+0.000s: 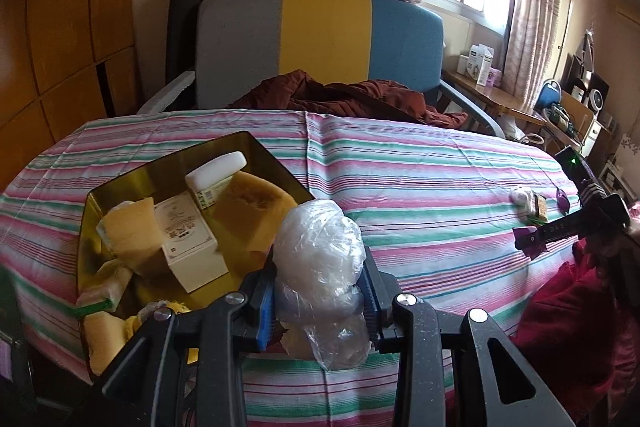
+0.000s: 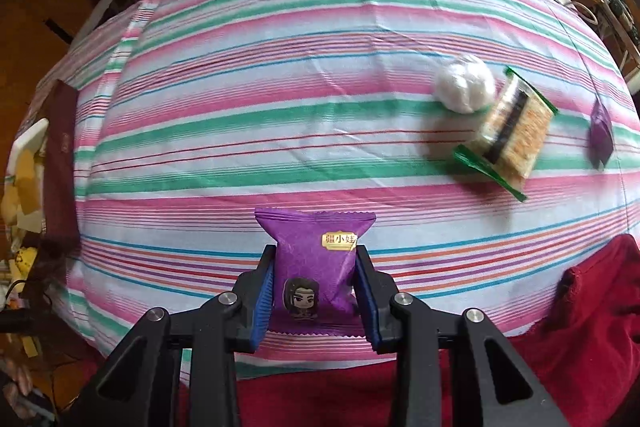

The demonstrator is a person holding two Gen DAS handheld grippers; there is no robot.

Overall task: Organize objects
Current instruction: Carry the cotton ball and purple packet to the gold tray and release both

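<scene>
My left gripper (image 1: 320, 291) is shut on a clear plastic-wrapped white bun (image 1: 318, 255), held just right of a dark gold-lined box (image 1: 256, 147) that holds sponges, a cream carton and a white bar. My right gripper (image 2: 316, 287) is shut on a purple snack packet (image 2: 316, 267) with a cartoon figure, lifted a little above the striped tablecloth (image 2: 280, 87). In the left wrist view the right gripper (image 1: 532, 239) shows at the right edge with the purple packet. A white wrapped ball (image 2: 466, 83), a green-edged cracker pack (image 2: 510, 131) and another purple packet (image 2: 602, 131) lie on the cloth at the right.
A grey, yellow and blue chair (image 1: 320, 39) with a brown garment (image 1: 340, 95) stands behind the table. A person's red clothing (image 2: 560, 327) lies along the near edge. The box (image 2: 60, 155) is at the left edge in the right wrist view. Shelves and a window fill the far right.
</scene>
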